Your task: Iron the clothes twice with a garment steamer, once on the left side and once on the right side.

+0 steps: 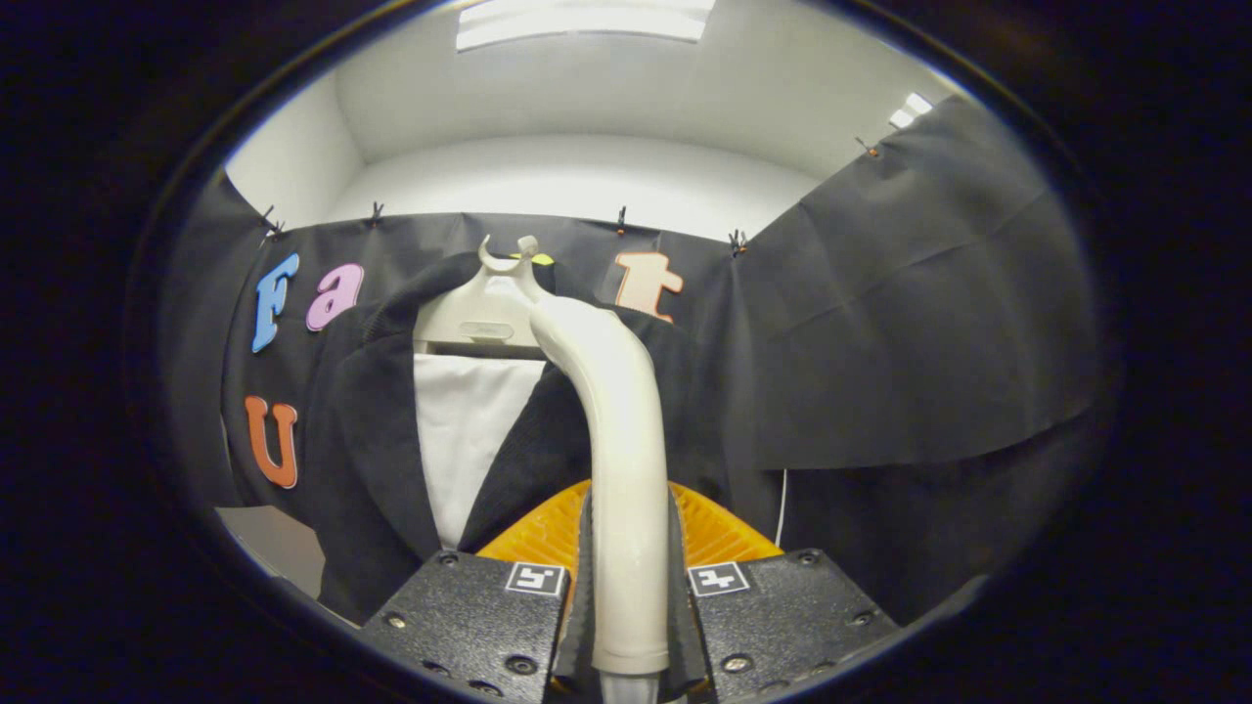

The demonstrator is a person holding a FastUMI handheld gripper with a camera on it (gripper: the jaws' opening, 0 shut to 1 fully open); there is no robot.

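A white garment steamer (621, 460) rises between my fingers, its handle gripped on both sides; my gripper (628, 606) is shut on it. The steamer's neck curves forward and to the left, and its head (489, 313) rests high against the collar area of the garment. A dark jacket (367, 440) with a white shirt (468, 430) inside hangs on the booth wall just ahead of the fingers. Behind the handle, an orange ribbed part (719, 533) shows on both sides of it, low against the jacket.
Black cloth (910, 323) drapes the booth wall to the right of the jacket. A thin white cord (781, 508) hangs down beside the jacket's right edge. A pale surface (279, 548) lies low to the left of the jacket.
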